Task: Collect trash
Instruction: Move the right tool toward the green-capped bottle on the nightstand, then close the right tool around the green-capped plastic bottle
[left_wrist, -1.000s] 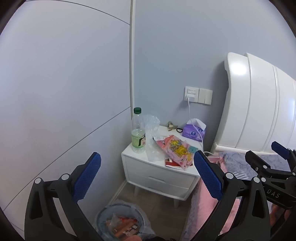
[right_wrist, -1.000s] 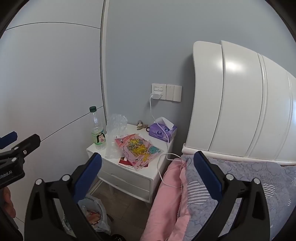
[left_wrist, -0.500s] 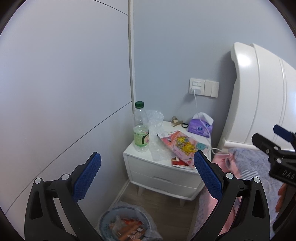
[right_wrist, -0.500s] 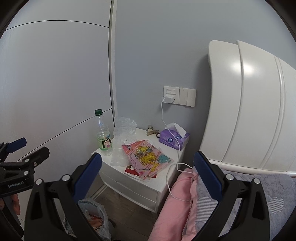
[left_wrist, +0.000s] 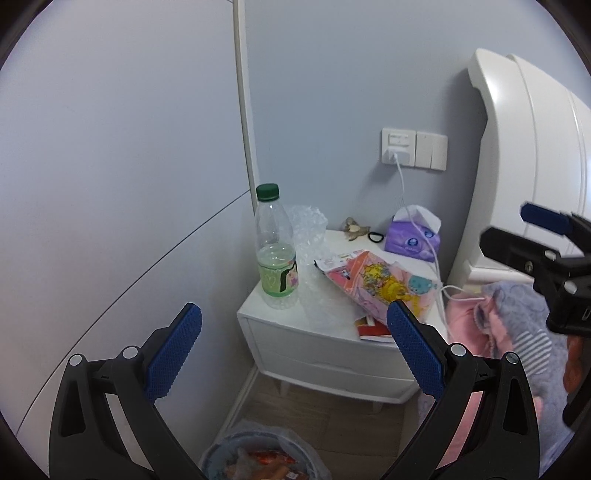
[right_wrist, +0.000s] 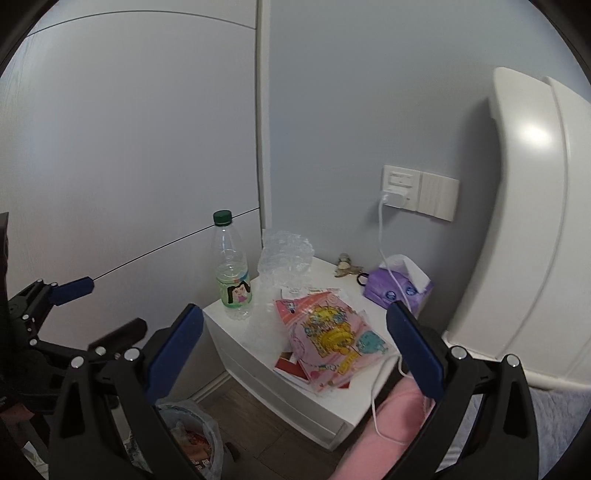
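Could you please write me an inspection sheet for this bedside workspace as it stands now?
Surface: white nightstand, top crowded.
Job's things: upright bottle with green cap; bubble wrap beside it; pink cartoon bag lying over a red packet; lined bin on the floor, already holding wrappers.
Clutter: tissue pack, hair tie, small ornament.
Grippers: left tool and right tool open, empty, short of the nightstand.
Cables: white charger cable from the socket toward the bed.
Surroundings: white headboard, pink blanket.

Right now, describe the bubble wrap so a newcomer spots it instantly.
Find the white nightstand beside the bed's white headboard. On its top, at the wall-side end, stands a green-capped bottle; the bubble wrap is right next to it, the only clear, crumpled, bumpy sheet, unlike the flat pink cartoon packet.
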